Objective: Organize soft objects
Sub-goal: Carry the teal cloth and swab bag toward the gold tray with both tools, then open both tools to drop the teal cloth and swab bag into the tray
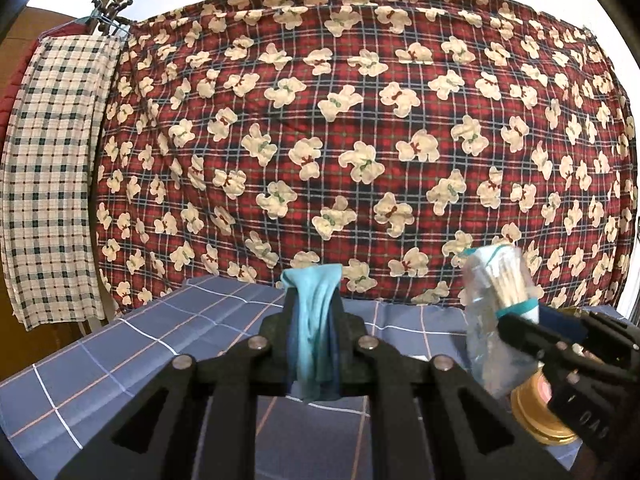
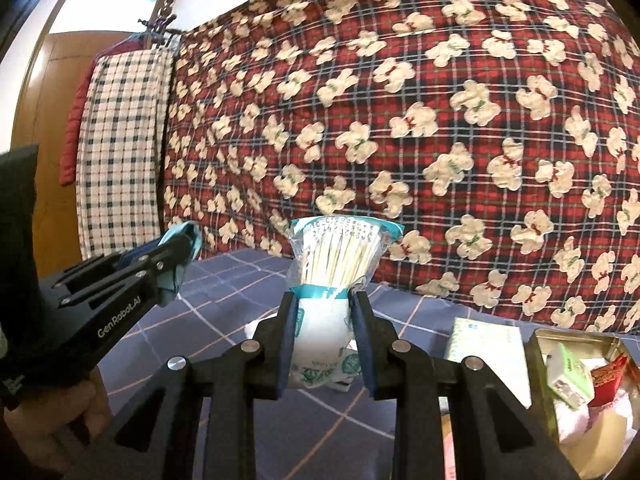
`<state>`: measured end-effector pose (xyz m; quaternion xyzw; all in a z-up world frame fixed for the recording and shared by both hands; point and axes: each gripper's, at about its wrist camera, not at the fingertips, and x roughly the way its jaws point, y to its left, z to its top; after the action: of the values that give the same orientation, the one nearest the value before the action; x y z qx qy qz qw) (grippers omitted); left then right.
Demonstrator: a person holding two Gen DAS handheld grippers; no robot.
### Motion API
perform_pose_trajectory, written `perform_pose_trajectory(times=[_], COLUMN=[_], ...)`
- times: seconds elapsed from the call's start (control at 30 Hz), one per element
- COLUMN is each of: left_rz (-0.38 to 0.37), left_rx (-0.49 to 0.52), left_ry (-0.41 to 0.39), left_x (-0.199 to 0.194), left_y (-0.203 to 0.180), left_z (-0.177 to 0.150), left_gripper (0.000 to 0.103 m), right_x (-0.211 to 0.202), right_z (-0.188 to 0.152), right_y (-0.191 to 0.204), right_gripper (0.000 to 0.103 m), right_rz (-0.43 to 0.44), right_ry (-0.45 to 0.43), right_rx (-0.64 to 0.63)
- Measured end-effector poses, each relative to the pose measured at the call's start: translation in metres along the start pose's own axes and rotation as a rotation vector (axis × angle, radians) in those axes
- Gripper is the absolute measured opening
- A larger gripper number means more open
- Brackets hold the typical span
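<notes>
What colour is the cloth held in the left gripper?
Light blue cloth, clearest in the left wrist view.

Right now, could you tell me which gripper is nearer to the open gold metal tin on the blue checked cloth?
Right. The right gripper, shut on the cotton swab packet, is just left of the tin; the left gripper, clamping teal cloth, is further left.

Surface: table under a blue checked cloth, pale grid lines.
Far edge: meets a red plaid bear-print blanket.
Right edge: open gold tin holding small packets.
Beside tin, toward the middle: flat pale green box.
</notes>
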<state>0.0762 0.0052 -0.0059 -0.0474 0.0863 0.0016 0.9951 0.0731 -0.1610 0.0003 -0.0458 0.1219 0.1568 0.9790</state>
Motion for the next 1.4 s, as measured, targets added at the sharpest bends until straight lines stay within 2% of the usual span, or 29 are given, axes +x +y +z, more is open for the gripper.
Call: perform_pose_trajectory(times=[0.27,0.47,0.7,1.0,1.2,1.4], left_rz=[-0.087,-0.177,-0.277,-0.452,-0.529,-0.586], left_rx=[-0.011,-0.034,-0.003,0.064,0.091,0.089], left_ry=[-0.019,-0.029,-0.015,0.068,0.146,0.253], left_x=[-0.004,-0.004,-0.002,0.003,0.013,0.033], left_y=[-0.021,-0.043,-0.085,-0.154,-0.194,-0.228], left_z=[0.022,0.045,0.055,0.059,0.043,0.026], left_gripper=[0.011,0.011,0.011,0.011,0.011,0.011], right_x=[-0.011,-0.027,-0.041,-0.054,-0.064,-0.068], right_z=[0.011,0.022,0.032,0.037,0.034,0.026], right_y=[-0.021,-0.041,-0.079,-0.126,-0.157,-0.195], right_gripper=[0.03,0.03,0.03,0.03,0.03,0.03], right_rz=[-0.044,-0.122,-0.218,-0.368,-0.469,-0.55], right_ry=[-0.036,-0.083,-0.108,-0.065,-0.028,0.056], right_rx=[0.054,0.094,0.174,0.246,0.28,0.327])
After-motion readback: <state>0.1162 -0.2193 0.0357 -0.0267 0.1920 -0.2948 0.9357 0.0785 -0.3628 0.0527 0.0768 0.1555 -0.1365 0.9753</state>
